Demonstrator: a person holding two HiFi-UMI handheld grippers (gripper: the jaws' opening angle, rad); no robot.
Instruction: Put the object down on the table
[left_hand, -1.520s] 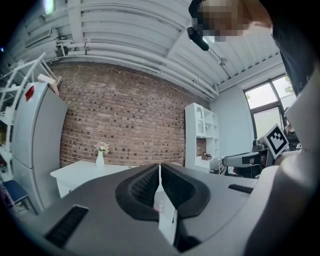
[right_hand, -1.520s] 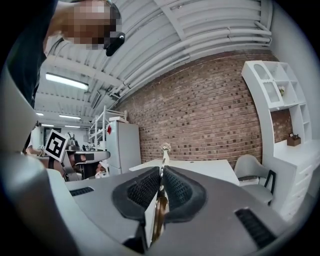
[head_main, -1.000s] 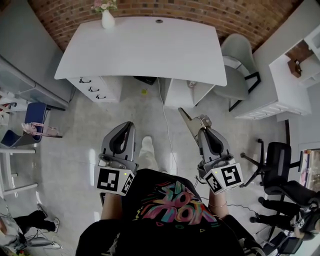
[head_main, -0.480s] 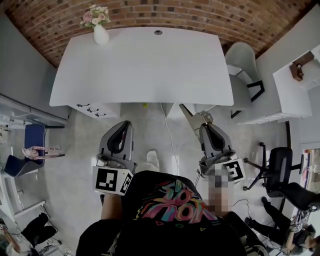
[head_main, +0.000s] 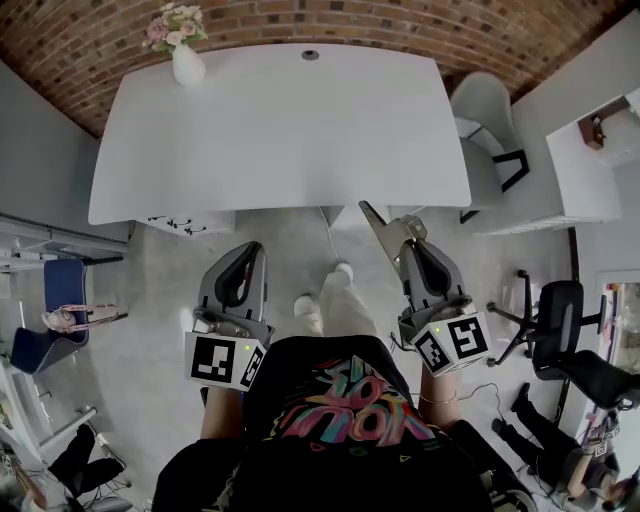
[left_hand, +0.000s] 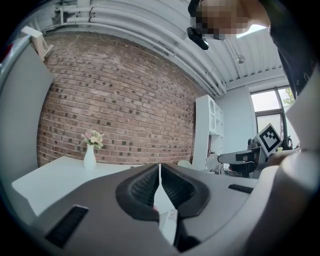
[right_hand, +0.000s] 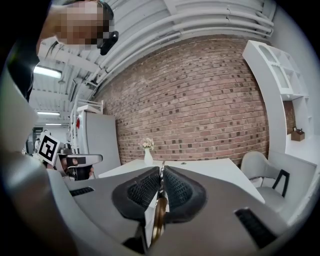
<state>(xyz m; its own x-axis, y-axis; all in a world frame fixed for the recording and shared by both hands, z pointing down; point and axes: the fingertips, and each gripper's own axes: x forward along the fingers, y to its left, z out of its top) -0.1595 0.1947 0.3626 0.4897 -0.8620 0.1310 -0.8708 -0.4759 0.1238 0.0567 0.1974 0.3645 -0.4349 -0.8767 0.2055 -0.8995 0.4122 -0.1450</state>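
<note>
1. Two tongs are held out side by side above the floor (head_main: 160, 290), both short of the near edge of the white worktop (head_main: 280, 120).
2. The left tongs (left_hand: 160, 172) have their jaws drawn together, with nothing between them.
3. The right tongs (right_hand: 162, 175) are clamped on the object (head_main: 382, 232), a thin flat grey blade with a brownish part behind the jaws.
4. The blade sticks out ahead of the jaws and points toward the worktop. It is in the air and does not touch the worktop.
5. A white vase (head_main: 186, 65) of flowers stands at the worktop's far left corner, before the brick wall (head_main: 400, 25).
6. A pale chair (head_main: 480, 110) stands at the worktop's right end.
</note>
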